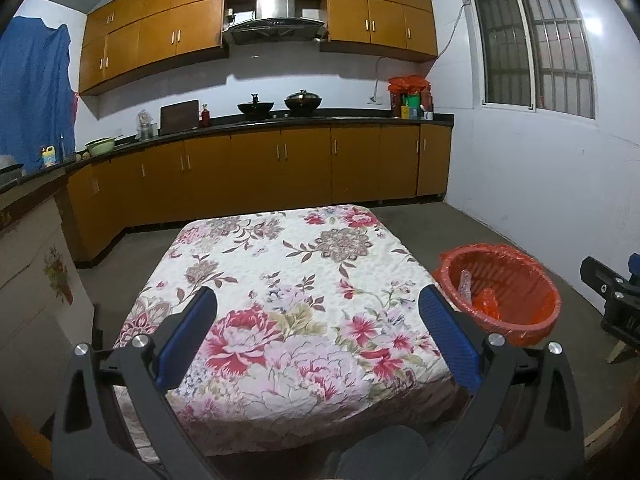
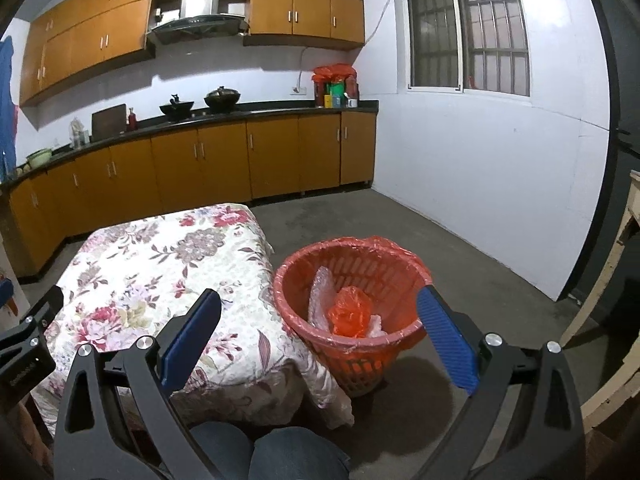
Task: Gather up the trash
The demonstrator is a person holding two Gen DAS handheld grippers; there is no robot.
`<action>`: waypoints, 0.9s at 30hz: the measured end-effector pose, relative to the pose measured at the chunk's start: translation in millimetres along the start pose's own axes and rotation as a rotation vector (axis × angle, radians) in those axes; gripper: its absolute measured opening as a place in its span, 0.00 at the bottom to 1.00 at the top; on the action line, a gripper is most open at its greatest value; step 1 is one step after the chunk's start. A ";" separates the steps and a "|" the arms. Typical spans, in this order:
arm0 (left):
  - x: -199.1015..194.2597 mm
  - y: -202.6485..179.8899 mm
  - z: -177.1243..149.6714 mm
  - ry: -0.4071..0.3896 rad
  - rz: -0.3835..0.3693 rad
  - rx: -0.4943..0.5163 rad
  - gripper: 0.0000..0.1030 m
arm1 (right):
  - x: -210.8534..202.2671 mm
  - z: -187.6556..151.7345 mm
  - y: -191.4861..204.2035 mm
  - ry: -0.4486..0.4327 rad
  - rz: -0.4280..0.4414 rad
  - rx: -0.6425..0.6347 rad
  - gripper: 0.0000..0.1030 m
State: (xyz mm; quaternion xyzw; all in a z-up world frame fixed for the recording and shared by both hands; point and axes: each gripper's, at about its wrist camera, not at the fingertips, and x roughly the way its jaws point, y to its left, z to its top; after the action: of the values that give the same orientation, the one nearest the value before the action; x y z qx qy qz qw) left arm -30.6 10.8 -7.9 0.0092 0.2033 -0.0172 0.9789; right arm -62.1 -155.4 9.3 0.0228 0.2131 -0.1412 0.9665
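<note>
**Trash in the basket, table looks clear**

Left gripper (image 1: 318, 316): jaws spread as wide as they go, nothing between the blue pads. Ahead of and below it lies the table under its floral cloth (image 1: 280, 264). No wrapper, bag or scrap visible anywhere on the cloth from this side.

Off the left gripper's right finger, down on the floor, sits the red basket (image 1: 532, 276) with its red liner (the basket stands just beside the table's right edge; touching or not, cannot tell).

Right gripper (image 2: 318, 316): also wide open and empty-handed. The basket's mouth lies between its fingers and just ahead. Inside it: a clear plastic wrapper (image 2: 320, 292) leaning on the left wall, a crumpled orange bag (image 2: 350, 312) in the middle, something pale beside that, too bunched to name.

Judgement: collecting appears done or very nearly so. All trash in sight is already in the basket, both tools hold nothing. The floor near the basket shows no litter either. What may remain: a check of areas outside these views.
</note>
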 end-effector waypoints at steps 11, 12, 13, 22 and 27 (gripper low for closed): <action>-3.1 -1.6 -1.7 -0.011 0.008 -0.002 0.96 | -3.7 -2.6 3.7 -0.012 -0.034 0.005 0.95; -3.4 -1.7 -1.7 -0.012 0.007 -0.002 0.96 | -4.7 -2.3 3.9 -0.016 -0.036 0.004 0.95; -3.4 -1.9 -1.8 -0.013 0.007 -0.002 0.96 | -4.8 -2.2 3.9 -0.019 -0.039 0.004 0.95; -8.0 -2.9 0.9 -0.040 0.010 -0.009 0.96 | -4.6 0.1 0.6 -0.035 -0.048 0.014 0.95; -8.2 -3.8 2.1 -0.042 0.006 -0.012 0.96 | -4.9 0.2 0.1 -0.037 -0.047 0.017 0.95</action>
State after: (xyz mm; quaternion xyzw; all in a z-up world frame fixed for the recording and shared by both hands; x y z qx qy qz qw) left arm -37.5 7.2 -2.8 0.0037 0.1829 -0.0132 0.9830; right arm -66.3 -154.0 11.5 0.0234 0.1945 -0.1663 0.9664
